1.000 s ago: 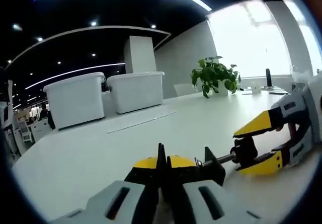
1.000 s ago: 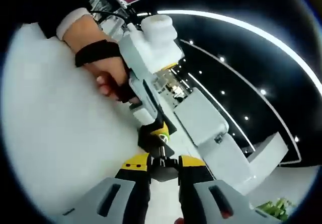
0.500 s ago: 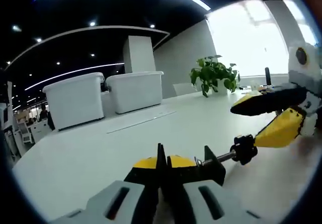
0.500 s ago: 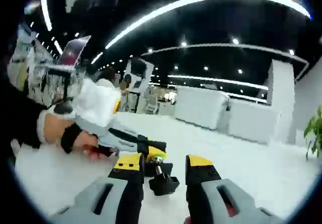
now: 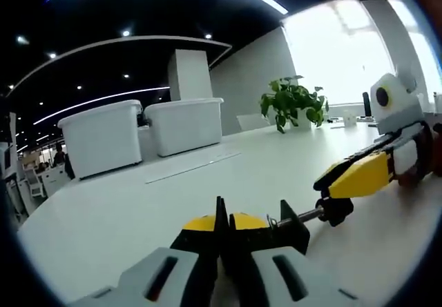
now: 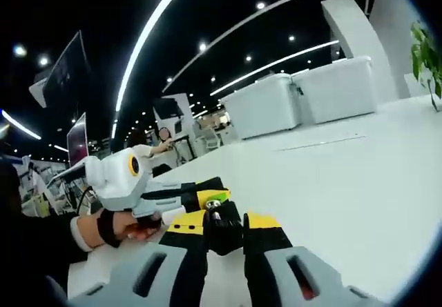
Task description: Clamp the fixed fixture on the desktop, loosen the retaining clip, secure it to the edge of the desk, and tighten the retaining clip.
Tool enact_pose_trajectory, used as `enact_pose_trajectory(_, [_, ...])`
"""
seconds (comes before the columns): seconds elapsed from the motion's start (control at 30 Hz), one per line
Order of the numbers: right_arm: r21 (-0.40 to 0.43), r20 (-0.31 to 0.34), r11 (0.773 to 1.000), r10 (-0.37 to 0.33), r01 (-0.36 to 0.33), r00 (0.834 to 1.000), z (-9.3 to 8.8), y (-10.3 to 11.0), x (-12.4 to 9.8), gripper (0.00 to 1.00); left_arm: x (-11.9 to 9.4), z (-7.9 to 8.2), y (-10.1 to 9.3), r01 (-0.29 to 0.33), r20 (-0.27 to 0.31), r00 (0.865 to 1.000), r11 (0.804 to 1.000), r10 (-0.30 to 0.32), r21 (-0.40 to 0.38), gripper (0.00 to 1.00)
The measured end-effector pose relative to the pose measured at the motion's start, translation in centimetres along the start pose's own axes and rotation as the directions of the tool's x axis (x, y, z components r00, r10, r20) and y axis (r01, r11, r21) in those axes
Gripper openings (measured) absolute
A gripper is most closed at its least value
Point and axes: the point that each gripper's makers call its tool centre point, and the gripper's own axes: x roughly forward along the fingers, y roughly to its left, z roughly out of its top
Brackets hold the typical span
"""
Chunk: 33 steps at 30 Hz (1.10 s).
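White desk [image 5: 124,210], storage bins [image 5: 103,134], bright window [image 5: 345,52]

Both grippers have pale grey bodies with dark slots, black jaws and yellow tips: the left gripper [image 5: 222,234] and the right gripper [image 6: 225,229]. The right gripper's body is white and rounded where it reaches into the left gripper view. The person's left hand [image 6: 128,225] wears a black wrist strap, a white cuff and a dark sleeve [image 6: 34,241].

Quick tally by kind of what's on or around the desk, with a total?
White storage bins: 2
Potted plant: 1
Clamp fixture: 1
Grippers: 2, left gripper, right gripper
Total: 6
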Motion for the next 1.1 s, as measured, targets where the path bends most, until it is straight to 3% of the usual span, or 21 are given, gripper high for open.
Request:
enact_pose_trajectory(0.13, [-0.148, 0.003, 0.989, -0.022, 0.022, 1.0, 0.2, 0.4, 0.0, 0.16, 0.1, 0.0, 0.0, 0.0, -0.001, 1.0, 1.0, 0.0, -0.002, 0.06])
enact_pose_trajectory(0.2, [-0.304, 0.014, 0.952, -0.031, 0.033, 0.999, 0.4, 1.0, 0.0, 0.16, 0.1, 0.0, 0.1, -0.001, -0.002, 1.0, 1.0, 0.001, -0.001, 0.06])
enact_pose_trajectory(0.27, [-0.46, 0.023, 0.887, -0.035, 0.041, 0.999, 0.3, 1.7, 0.1, 0.16, 0.0, 0.0, 0.2, -0.006, -0.002, 1.0, 1.0, 0.006, -0.006, 0.06])
enact_pose_trajectory(0.37, [-0.672, 0.038, 0.738, -0.043, 0.058, 0.998, 0.2, 2.5, 0.4, 0.16, 0.0, 0.0, 0.4, -0.012, -0.001, 1.0, 1.0, 0.012, -0.012, 0.06])
enact_pose_trajectory(0.5, [-0.824, 0.054, 0.561, -0.056, 0.076, 0.997, -0.2, 3.0, 0.6, 0.16, 0.0, -0.1, 0.6, -0.019, 0.0, 1.0, 1.0, 0.019, -0.019, 0.05])
enact_pose_trajectory(0.57, [-0.867, 0.06, 0.491, -0.06, 0.082, 0.996, -0.3, 3.2, 0.7, 0.16, 0.0, -0.1, 0.6, -0.02, -0.001, 1.0, 1.0, 0.02, -0.021, 0.05])
enact_pose_trajectory(0.6, [-0.879, 0.063, 0.469, -0.062, 0.084, 0.996, -0.3, 3.2, 0.7, 0.16, 0.0, -0.1, 0.5, -0.02, -0.001, 1.0, 1.0, 0.02, -0.022, 0.05])
enact_pose_trajectory(0.67, [-0.916, 0.066, 0.392, -0.063, 0.086, 0.996, -0.5, 3.3, 0.7, 0.17, 0.0, -0.1, 0.5, -0.021, -0.003, 1.0, 0.999, 0.021, -0.028, 0.05])
enact_pose_trajectory(0.77, [-0.944, 0.069, 0.317, -0.07, 0.088, 0.995, -0.6, 3.3, 0.7, 0.17, 0.0, -0.2, 0.5, -0.024, -0.005, 1.0, 0.999, 0.023, -0.03, 0.05])
enact_pose_trajectory(0.87, [-0.943, 0.067, 0.321, -0.072, 0.086, 0.995, -0.6, 3.1, 0.8, 0.18, 0.0, -0.2, 0.5, -0.027, -0.005, 1.0, 0.999, 0.027, -0.035, 0.05])
enact_pose_trajectory(0.97, [-0.921, 0.051, 0.381, -0.076, 0.076, 0.996, -0.4, 2.8, 0.8, 0.18, 0.0, -0.2, 0.6, -0.029, -0.006, 1.0, 0.998, 0.029, -0.056, 0.05])
enact_pose_trajectory(1.0, [-0.897, 0.045, 0.436, -0.076, 0.074, 0.996, -0.3, 2.7, 0.8, 0.18, 0.0, -0.2, 0.6, -0.029, -0.007, 1.0, 0.998, 0.028, -0.062, 0.04])
enact_pose_trajectory(1.07, [-0.814, 0.044, 0.577, -0.049, 0.064, 0.998, 0.2, 2.9, 0.7, 0.2, 0.0, -0.1, 0.6, -0.028, -0.007, 1.0, 0.997, 0.027, -0.069, 0.04])
enact_pose_trajectory(1.1, [-0.77, 0.043, 0.635, -0.038, 0.057, 0.998, 0.4, 2.9, 0.6, 0.23, 0.0, -0.1, 0.5, -0.027, -0.006, 1.0, 0.997, 0.027, -0.071, 0.04])
